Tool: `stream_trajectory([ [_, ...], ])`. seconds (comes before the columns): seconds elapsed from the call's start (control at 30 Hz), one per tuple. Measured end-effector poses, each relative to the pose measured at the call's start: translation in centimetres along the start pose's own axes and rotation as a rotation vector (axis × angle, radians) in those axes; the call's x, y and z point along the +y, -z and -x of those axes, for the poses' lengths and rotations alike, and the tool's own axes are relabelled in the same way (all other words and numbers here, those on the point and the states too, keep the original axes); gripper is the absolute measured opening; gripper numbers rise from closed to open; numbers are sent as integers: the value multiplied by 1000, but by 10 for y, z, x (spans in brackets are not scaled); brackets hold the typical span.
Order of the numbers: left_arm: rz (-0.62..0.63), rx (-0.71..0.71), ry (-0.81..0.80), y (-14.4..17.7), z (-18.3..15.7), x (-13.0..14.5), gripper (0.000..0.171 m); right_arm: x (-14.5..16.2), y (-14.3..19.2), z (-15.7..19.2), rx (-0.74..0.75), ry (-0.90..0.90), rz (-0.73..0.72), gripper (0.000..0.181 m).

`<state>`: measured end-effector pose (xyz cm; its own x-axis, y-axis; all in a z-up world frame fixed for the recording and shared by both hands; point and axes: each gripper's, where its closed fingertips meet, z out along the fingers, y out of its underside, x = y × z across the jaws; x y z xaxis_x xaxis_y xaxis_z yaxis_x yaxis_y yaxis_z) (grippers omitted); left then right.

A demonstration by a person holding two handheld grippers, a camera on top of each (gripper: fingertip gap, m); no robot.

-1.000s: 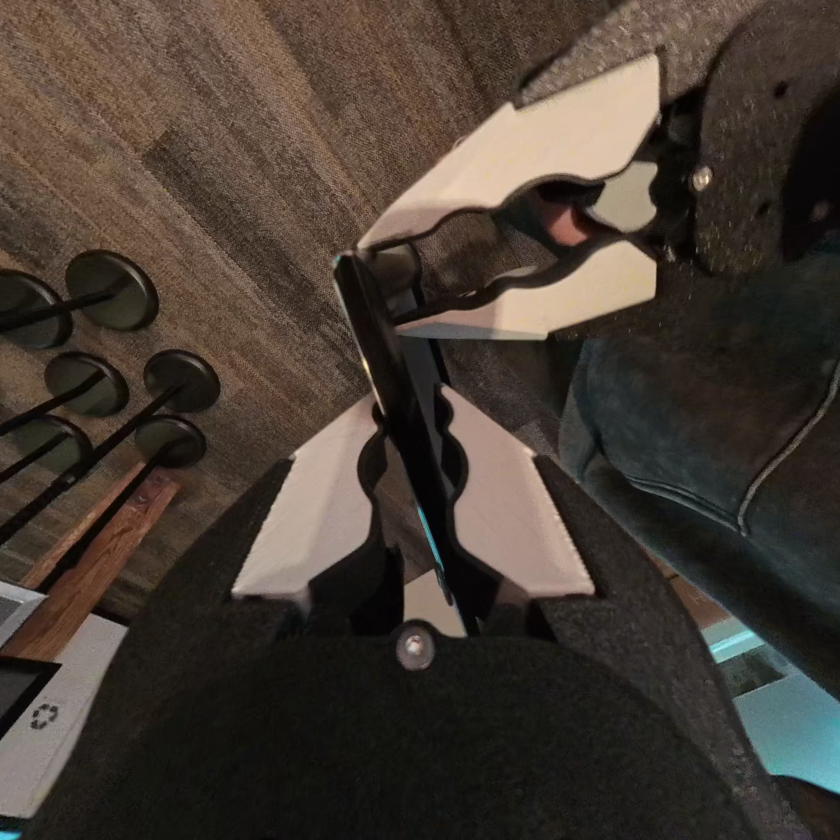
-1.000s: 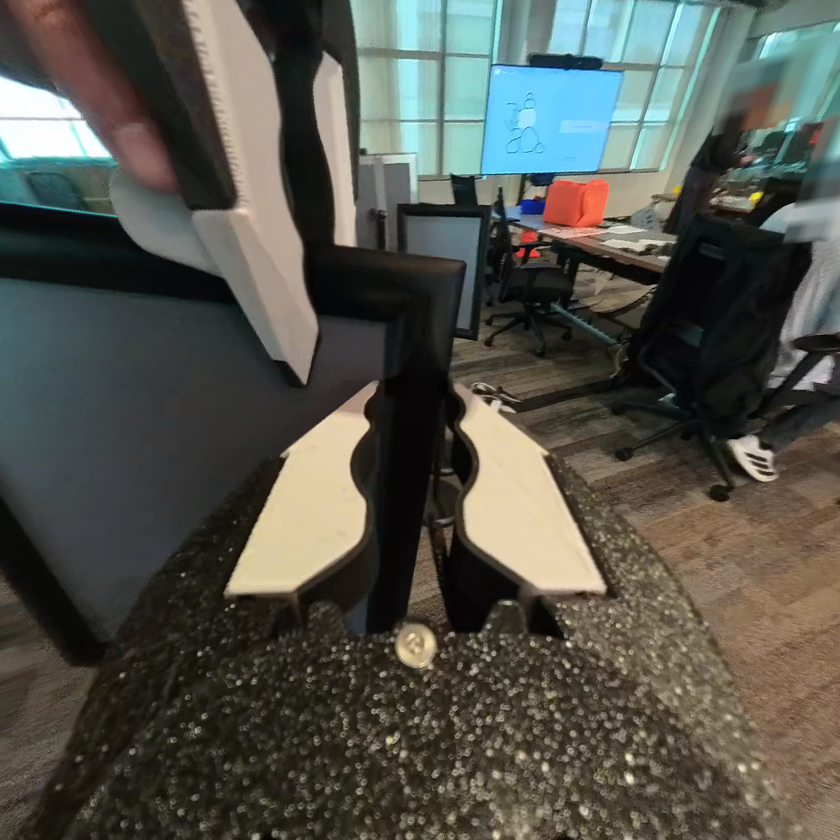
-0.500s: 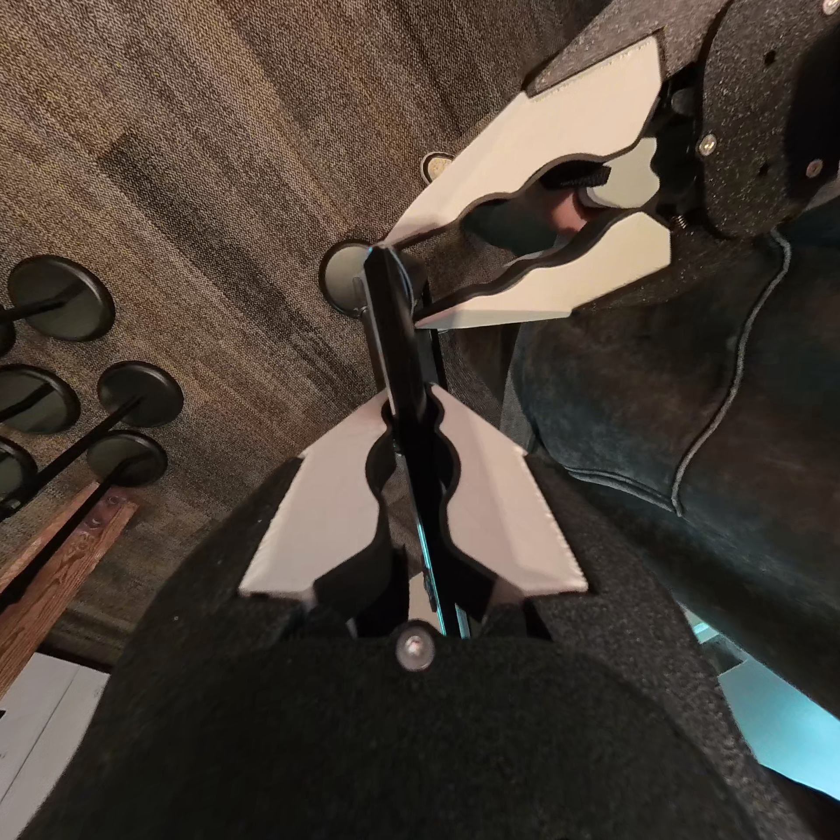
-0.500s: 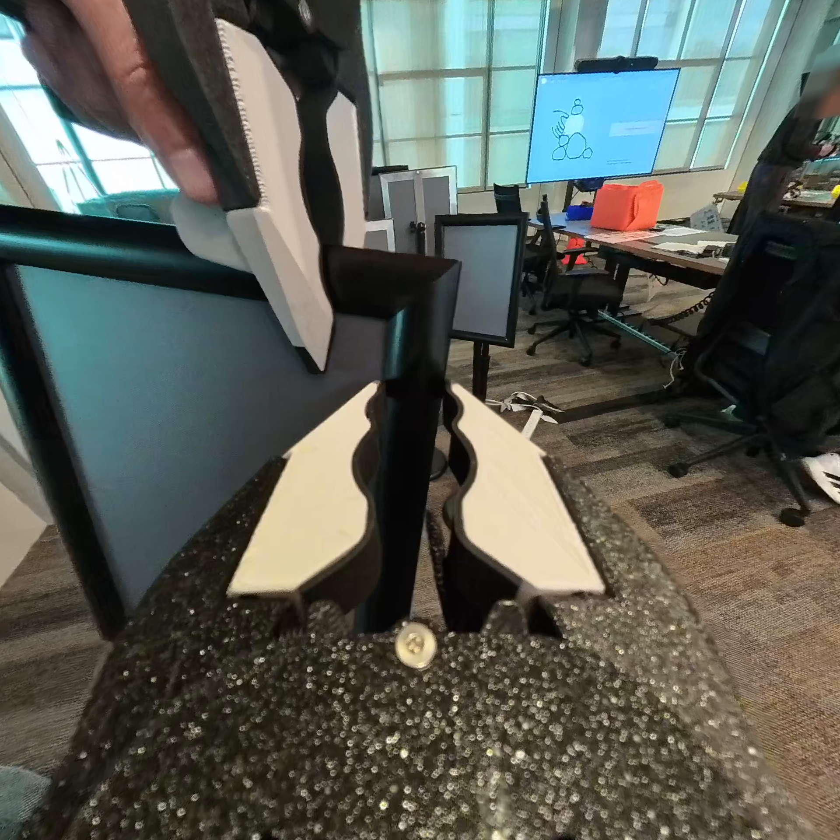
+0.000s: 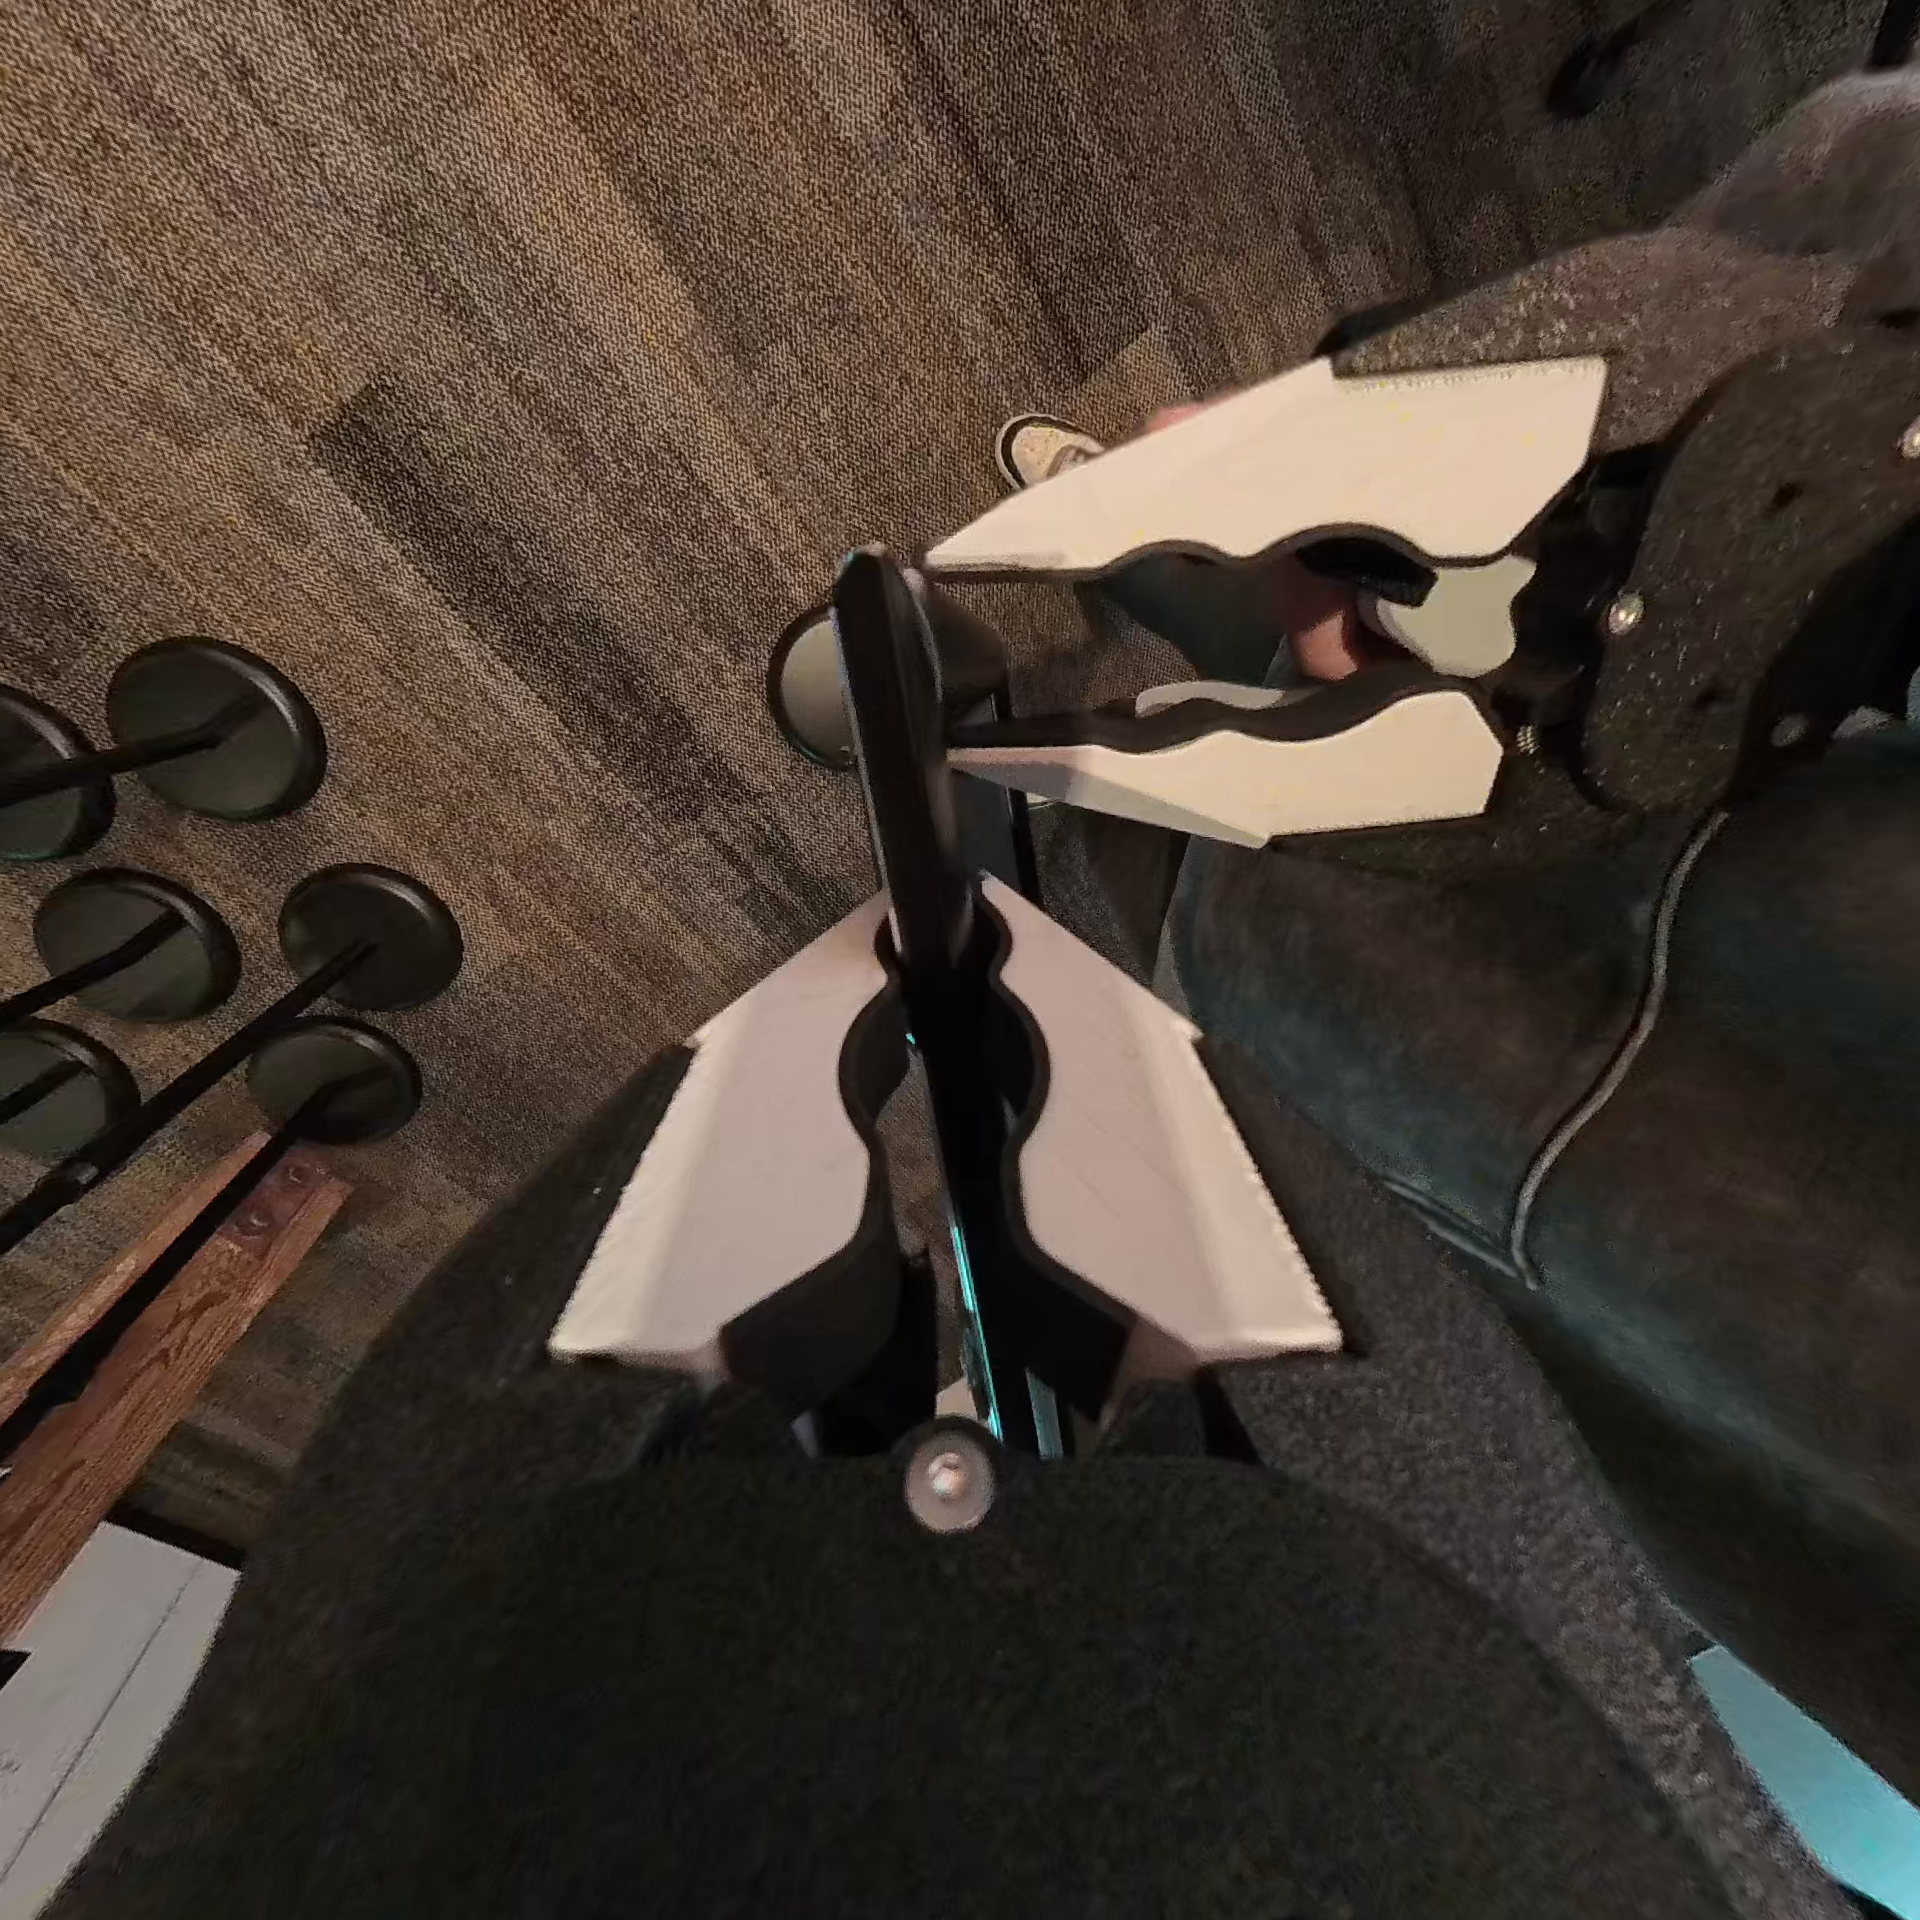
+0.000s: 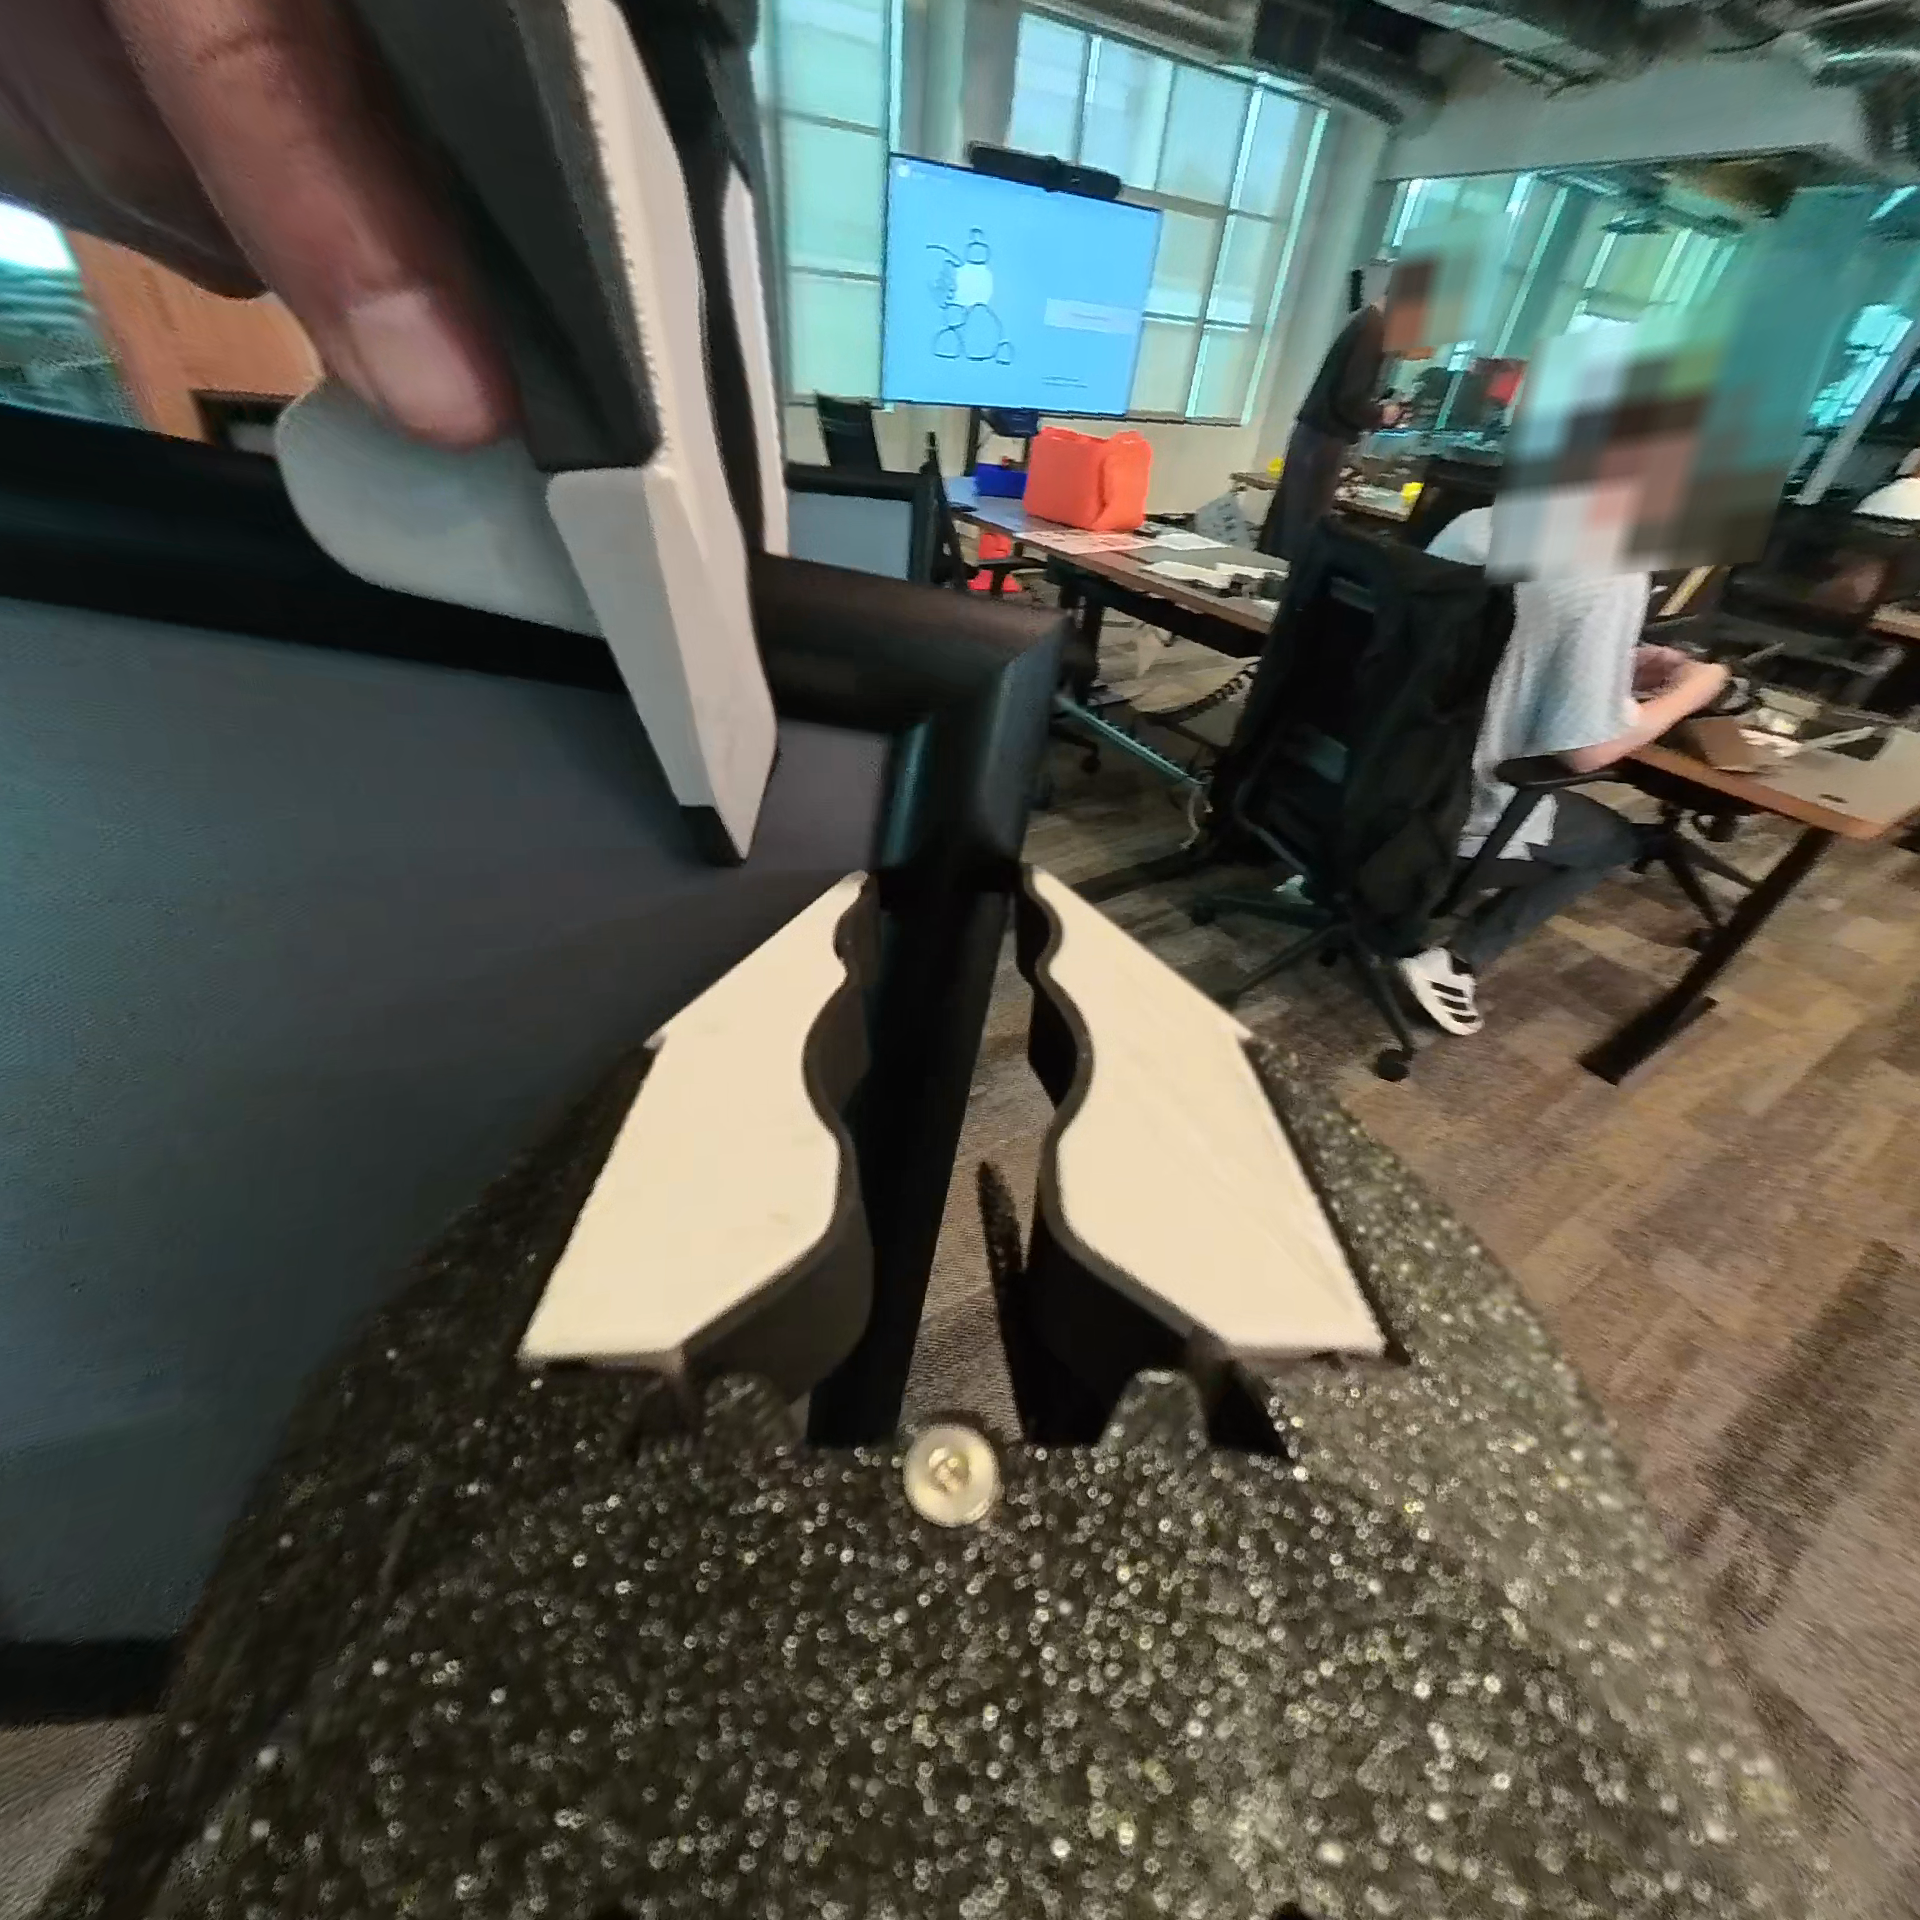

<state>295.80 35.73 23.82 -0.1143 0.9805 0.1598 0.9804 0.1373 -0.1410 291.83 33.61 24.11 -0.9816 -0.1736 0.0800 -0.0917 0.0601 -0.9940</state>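
Note:
A black-framed sign panel [image 6: 312, 987] stands on a pole with a round black base [image 5: 810, 686]. My left gripper [image 5: 935, 914] looks straight down and is shut on the frame's top edge [image 5: 894, 727] near its corner. It also shows in the right wrist view [image 6: 727, 748], coming down from above with a hand on it. My right gripper [image 6: 940, 883] is shut on the frame's vertical side edge [image 6: 935, 1039] just below the corner. It shows in the left wrist view [image 5: 935, 655], reaching in from the right.
Several more stands with round bases [image 5: 369, 935] are on the carpet at left, by a wooden board [image 5: 156, 1351]. A person's jeans leg [image 5: 1558, 1143] is close on the right. Beyond are desks [image 6: 1766, 790], an office chair [image 6: 1361, 748], a seated person [image 6: 1558, 707] and a wall screen [image 6: 1018, 301]. Left tips to right tips: about 5 centimetres.
Both grippers keep their hold on the frame. The held stand has swung, so its round base now shows below the left gripper, and the right wrist view has turned towards the seated person.

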Motion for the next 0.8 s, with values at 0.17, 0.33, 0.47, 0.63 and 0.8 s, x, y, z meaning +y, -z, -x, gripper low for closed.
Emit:
stream_trajectory([
  [0.17,5,-5,-13,-1,0,-6,6,1,4,-6,136,-12,-12,23],
  [0.33,27,-19,-54,-3,-3,-9,6,2,14,-13,287,-24,-66,32],
  [0.47,35,-43,-80,-4,-5,-11,6,3,21,-21,348,-67,-82,45],
  [0.63,29,-42,-103,-6,-11,-16,6,4,35,-29,409,-51,-84,54],
  [0.8,27,-46,-127,-8,-20,-22,6,4,50,-34,441,-30,-69,56],
])
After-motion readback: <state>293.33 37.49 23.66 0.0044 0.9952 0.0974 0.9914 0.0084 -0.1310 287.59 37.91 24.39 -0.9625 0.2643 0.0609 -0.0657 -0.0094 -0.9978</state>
